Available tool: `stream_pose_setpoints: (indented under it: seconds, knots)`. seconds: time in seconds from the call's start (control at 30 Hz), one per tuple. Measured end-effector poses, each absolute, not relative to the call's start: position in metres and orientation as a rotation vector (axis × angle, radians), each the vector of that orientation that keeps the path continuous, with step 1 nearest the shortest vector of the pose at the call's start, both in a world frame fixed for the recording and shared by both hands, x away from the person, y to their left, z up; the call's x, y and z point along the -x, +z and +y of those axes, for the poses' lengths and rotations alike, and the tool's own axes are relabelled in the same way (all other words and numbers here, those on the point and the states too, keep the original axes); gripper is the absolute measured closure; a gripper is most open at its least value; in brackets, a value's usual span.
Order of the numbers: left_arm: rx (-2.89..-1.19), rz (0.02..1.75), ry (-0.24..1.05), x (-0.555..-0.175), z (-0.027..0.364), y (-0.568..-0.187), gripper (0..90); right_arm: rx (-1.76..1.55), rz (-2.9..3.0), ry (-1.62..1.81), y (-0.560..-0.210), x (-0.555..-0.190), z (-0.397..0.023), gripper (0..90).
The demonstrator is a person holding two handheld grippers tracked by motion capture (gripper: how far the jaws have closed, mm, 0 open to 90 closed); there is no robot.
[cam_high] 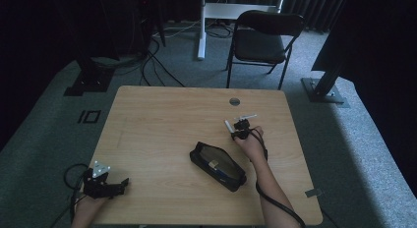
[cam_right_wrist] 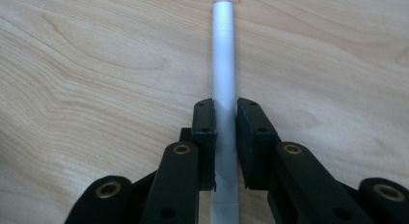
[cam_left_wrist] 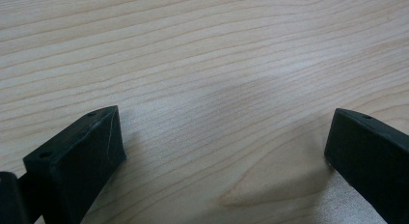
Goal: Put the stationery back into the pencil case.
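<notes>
A: On the right half of the table (cam_high: 147, 110), what is the right gripper (cam_right_wrist: 224, 113) doing?

B: Its jaws are clamped on a slim grey-white pen (cam_right_wrist: 224, 55). In the right gripper view the barrel runs straight up between the two pads, pinched on both sides, with a pale pinkish tip at the far end. The high view shows the same gripper (cam_high: 241, 125) beyond the far end of the pencil case, with a pale stick showing at each side of it, though it is too small there to tell them apart.

A: And the pencil case (cam_high: 218, 165)?

B: It lies near the table's middle, dark, long and set at a slant, its top apparently open, with something pale and something blue inside. It is near the right hand but apart from the pen.

A: The left gripper (cam_high: 104, 183)?

B: It rests at the near left corner of the table. In the left gripper view its jaws stand wide with bare wood between them, holding nothing.

A: So which step is this?

B: I judge it as the grasp of the pen, just made; whether the pen has left the wood I cannot tell.

A: What does the next move call for?

B: Probably lifting the pen clear, carrying it back toward the case and turning it to lie along the opening. The left gripper may need to steady the case.
</notes>
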State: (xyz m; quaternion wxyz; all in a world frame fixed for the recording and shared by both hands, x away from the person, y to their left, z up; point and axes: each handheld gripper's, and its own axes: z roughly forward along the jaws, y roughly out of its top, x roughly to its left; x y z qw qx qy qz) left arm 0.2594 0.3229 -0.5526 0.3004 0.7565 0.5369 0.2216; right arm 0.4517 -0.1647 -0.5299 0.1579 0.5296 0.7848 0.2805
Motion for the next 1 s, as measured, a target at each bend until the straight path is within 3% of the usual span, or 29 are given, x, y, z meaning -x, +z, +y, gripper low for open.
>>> stream_pose_setpoints:
  seconds: [1.0]
  knots:
    - [-2.009,1.425,0.587,-0.259,0.323,-0.552,0.3,-1.493,2.204,0.897,-0.495,-0.428,-0.191,78.4]
